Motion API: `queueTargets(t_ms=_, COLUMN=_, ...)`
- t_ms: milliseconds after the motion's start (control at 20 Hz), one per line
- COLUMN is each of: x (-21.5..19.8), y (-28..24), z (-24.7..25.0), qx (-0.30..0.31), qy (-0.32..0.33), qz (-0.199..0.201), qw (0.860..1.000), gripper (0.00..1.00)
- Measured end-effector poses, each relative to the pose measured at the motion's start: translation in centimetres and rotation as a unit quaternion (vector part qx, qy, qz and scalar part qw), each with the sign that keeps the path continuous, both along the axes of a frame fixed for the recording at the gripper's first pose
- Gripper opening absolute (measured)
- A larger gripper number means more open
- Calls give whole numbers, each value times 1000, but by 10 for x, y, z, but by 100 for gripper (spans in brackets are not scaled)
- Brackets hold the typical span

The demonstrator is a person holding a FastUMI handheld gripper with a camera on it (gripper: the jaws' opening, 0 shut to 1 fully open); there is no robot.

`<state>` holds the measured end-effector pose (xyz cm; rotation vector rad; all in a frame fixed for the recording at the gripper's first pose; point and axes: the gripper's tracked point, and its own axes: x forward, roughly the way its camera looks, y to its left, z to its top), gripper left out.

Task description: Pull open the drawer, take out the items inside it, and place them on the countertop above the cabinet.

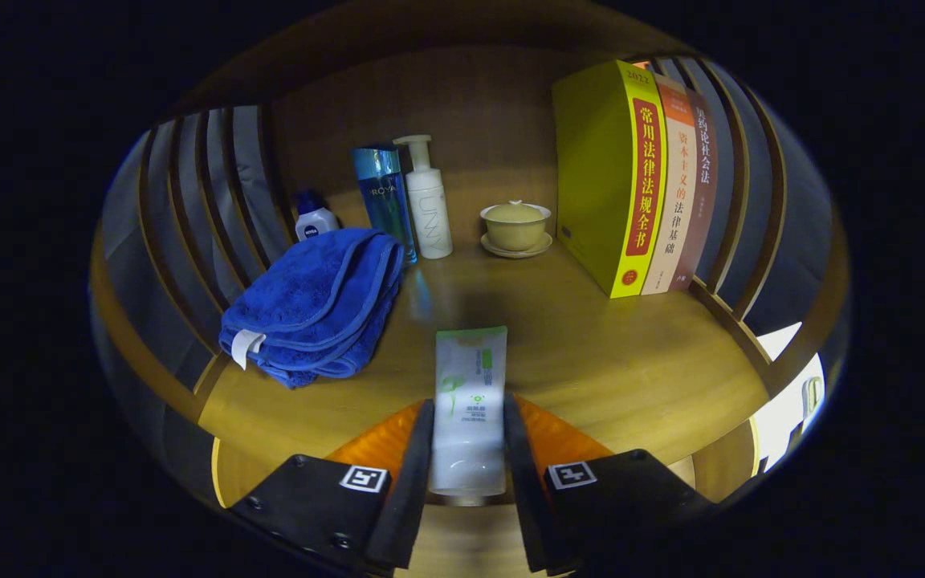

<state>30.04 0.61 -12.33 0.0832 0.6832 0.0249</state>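
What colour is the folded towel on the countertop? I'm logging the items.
Blue; the folded towel lies left of the gripper, clearest in the gripper view.

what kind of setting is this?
Likely a mock household shelf or cabinet top with slatted wooden sides: toiletry bottles, a folded blue towel, books, a lidded cup. The gripper is shut on a tube.

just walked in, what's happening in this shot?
A handheld gripper is shut on a white tube with green print, both fingers pressing its sides, holding it over the wooden countertop. It looks like one drawer item being brought to the counter; whether it already rests on the wood cannot be told. Beyond the fingers sit a folded blue towel, a small bottle, a tall blue bottle, a white pump bottle, a lidded cup on a saucer and three upright books.
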Motion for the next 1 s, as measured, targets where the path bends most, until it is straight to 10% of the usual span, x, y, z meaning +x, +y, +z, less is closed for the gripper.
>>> queueTargets(t_ms=150, x=-4, y=3, z=4, qx=12, qy=-5, qz=1, qw=1000, gripper=60)
queueTargets(t_ms=450, x=-12, y=2, z=39, qx=18, qy=-78, qz=3, qw=997, gripper=96)
queueTargets(t_ms=1000, x=-96, y=16, z=80, qx=14, qy=-145, qz=22, qw=989, gripper=99)
